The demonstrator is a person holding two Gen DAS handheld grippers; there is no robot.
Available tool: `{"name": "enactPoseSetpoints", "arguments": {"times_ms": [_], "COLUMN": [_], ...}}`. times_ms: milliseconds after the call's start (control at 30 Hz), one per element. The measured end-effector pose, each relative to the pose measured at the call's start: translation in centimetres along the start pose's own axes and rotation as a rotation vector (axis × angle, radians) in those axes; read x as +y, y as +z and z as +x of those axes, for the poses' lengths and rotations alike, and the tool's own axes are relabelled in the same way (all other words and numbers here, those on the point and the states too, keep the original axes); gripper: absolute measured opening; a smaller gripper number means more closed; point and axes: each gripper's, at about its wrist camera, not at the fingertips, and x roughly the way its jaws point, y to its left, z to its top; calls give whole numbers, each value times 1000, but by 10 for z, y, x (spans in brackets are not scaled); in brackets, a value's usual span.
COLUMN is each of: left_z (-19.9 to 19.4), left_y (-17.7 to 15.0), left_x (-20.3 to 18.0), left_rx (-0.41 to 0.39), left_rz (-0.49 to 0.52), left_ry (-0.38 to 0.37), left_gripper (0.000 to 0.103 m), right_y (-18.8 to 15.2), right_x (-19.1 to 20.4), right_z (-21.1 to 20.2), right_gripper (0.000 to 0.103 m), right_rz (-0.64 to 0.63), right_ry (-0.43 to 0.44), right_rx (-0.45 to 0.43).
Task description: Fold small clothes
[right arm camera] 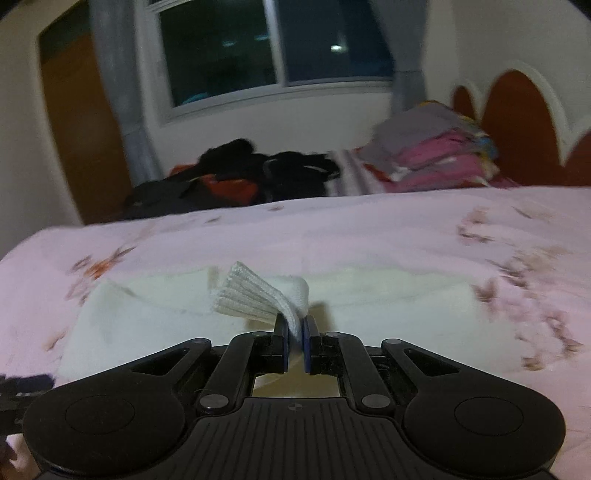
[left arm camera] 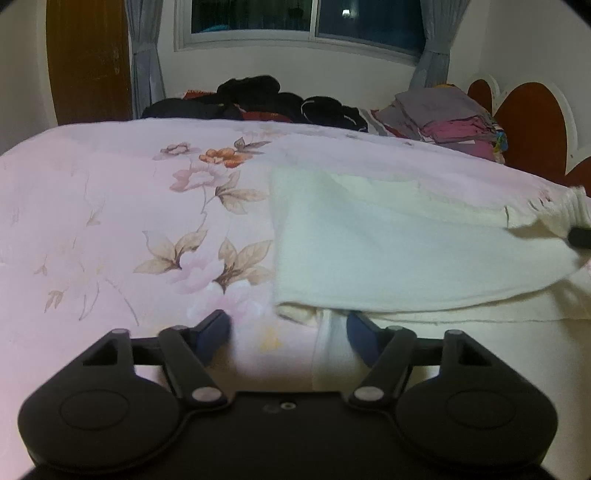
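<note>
The right claw [right arm camera: 295,338] is clenched on a ribbed, pale band at the edge of a cream-white garment [right arm camera: 155,332]; its two blue pads [right arm camera: 306,343] press the fabric from both sides, and the pinched band fans up and to the left above the fingertips. In the left wrist view that same corner shows at the far right, lifted off the bed, with a dark finger of the right claw [left arm camera: 580,236] just under it.

The left claw [left arm camera: 288,328] is released: its blue-tipped fingers [left arm camera: 212,332] stand well apart and grip nothing. It hovers low over the near edge of the garment [left arm camera: 369,251], with the right fingertip just at the folded hem and the left one over the bare sheet.

The garment lies on the bed, spread on a pink bedsheet [left arm camera: 110,221] printed with flowers and leaves. Its near part is doubled over, so a folded edge runs across in front of the left claw.

Farther back on the bed are a heap of dark clothes [left arm camera: 258,99] and, to the right, a stack of folded grey and pink clothes [left arm camera: 443,118]. Behind them are a red-and-white headboard [left arm camera: 532,122], a window [left arm camera: 306,18] with grey curtains [left arm camera: 147,74] and a wooden door [left arm camera: 88,62].
</note>
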Motion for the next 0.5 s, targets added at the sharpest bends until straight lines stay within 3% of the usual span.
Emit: {"name": "enactPoseSetpoints", "arguments": {"times_ms": [200,500], "left_z": [-2,-1], "left_y": [0,-4], "left_x": [-4,-7], "left_rx": [-40,-41], "left_rz": [11,48], "left_ry": [-43,-51], "left_gripper": [17,13], "right_y": [-17,-20], "right_x": [-49,-86], "right_z": [5,-11], "right_gripper": [7,7], "right_rz": [174,273], "right_ry": [-11,-92], "right_rx": [96,90]}}
